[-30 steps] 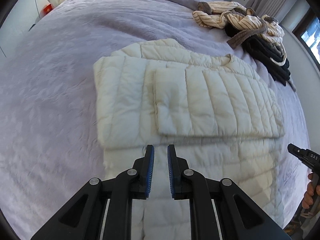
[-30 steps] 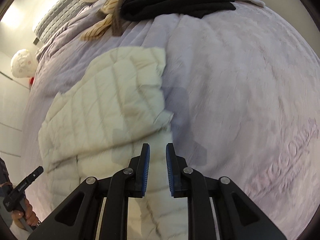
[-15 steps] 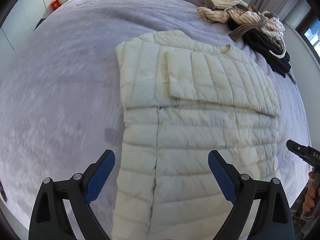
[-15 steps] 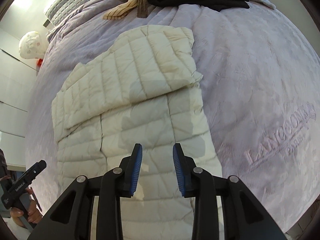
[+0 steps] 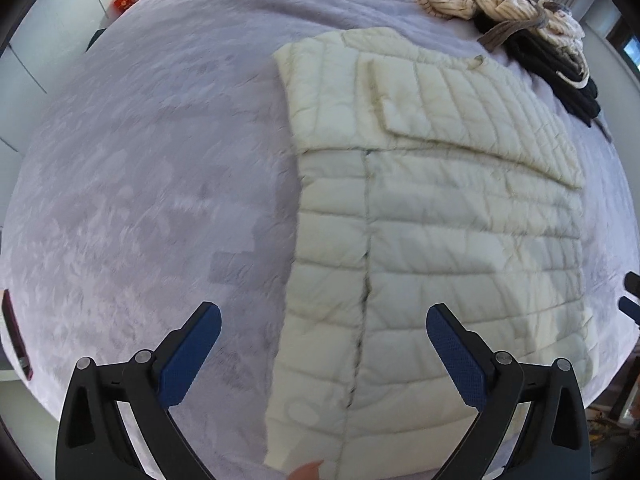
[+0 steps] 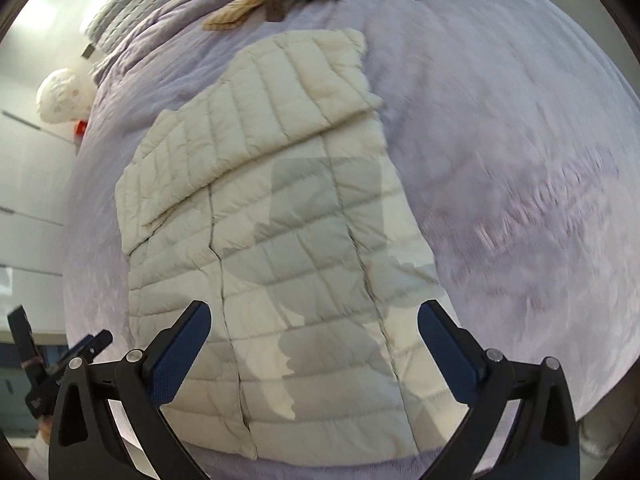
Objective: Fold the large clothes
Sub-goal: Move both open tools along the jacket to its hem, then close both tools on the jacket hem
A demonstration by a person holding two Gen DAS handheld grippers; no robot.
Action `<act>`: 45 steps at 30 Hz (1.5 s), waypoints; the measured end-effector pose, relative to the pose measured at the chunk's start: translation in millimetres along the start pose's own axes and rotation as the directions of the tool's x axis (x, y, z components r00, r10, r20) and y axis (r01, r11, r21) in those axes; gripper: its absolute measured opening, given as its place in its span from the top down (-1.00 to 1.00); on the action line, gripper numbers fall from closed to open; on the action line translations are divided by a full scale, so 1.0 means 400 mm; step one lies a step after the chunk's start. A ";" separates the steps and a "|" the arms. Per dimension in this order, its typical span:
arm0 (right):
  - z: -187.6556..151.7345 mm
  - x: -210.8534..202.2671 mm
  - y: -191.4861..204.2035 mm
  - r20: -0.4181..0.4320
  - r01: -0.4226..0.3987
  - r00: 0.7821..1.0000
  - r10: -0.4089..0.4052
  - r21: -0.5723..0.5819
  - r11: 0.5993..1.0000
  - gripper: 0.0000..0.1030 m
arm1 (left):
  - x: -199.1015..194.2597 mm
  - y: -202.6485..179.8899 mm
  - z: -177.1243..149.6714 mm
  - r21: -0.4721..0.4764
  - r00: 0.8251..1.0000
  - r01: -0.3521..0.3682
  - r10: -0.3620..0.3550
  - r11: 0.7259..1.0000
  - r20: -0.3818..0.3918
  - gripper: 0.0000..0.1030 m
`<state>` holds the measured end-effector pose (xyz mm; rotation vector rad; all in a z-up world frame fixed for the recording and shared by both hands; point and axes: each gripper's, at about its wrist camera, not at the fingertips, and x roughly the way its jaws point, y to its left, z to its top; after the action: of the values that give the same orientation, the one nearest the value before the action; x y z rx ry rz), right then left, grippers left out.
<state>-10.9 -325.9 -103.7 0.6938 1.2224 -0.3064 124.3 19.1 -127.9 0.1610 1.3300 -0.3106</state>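
Both grippers have backed off from the cream quilted puffer jacket (image 5: pixel 432 216), whose hem now shows toward six o'clock; left gripper (image 5: pixel 324 348) and right gripper (image 6: pixel 314 342) are spreading their jaws wide, nothing between the pads. It lies flat on the lavender bedspread (image 5: pixel 140 184) with both sleeves folded across the chest (toward twelve o'clock), so likely the hem gets folded up next
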 end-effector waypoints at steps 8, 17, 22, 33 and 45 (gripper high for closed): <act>-0.038 0.007 -0.079 -0.063 0.003 0.998 0.002 0.093 0.996 -1.00 | 0.017 0.041 -0.058 0.007 0.998 -0.006 0.006 1.000 -0.063 -1.00; -0.086 0.035 -0.172 -0.137 0.034 0.991 -0.011 0.171 0.985 -1.00 | 0.047 0.075 -0.097 -0.015 0.991 0.050 -0.052 0.999 -0.125 -1.00; -0.100 0.043 -0.227 -0.161 -0.037 0.983 0.084 0.274 0.961 -1.00 | 0.082 0.119 -0.125 -0.077 0.962 0.183 -0.195 0.980 -0.189 -1.00; -0.199 0.101 -0.300 -0.150 -0.203 0.937 0.315 0.499 0.842 -1.00 | 0.154 0.102 -0.179 -0.184 0.843 0.403 -0.442 0.896 -0.306 -1.00; -0.254 0.188 -0.235 -0.020 -0.384 0.868 0.496 0.606 0.696 -1.00 | 0.185 0.035 -0.186 -0.154 0.807 0.458 -0.483 0.875 -0.340 -0.95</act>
<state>-115.3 -321.8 -221.3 1.5682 1.0833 -0.2128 74.9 44.6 -218.0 -0.1853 1.7506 -0.6851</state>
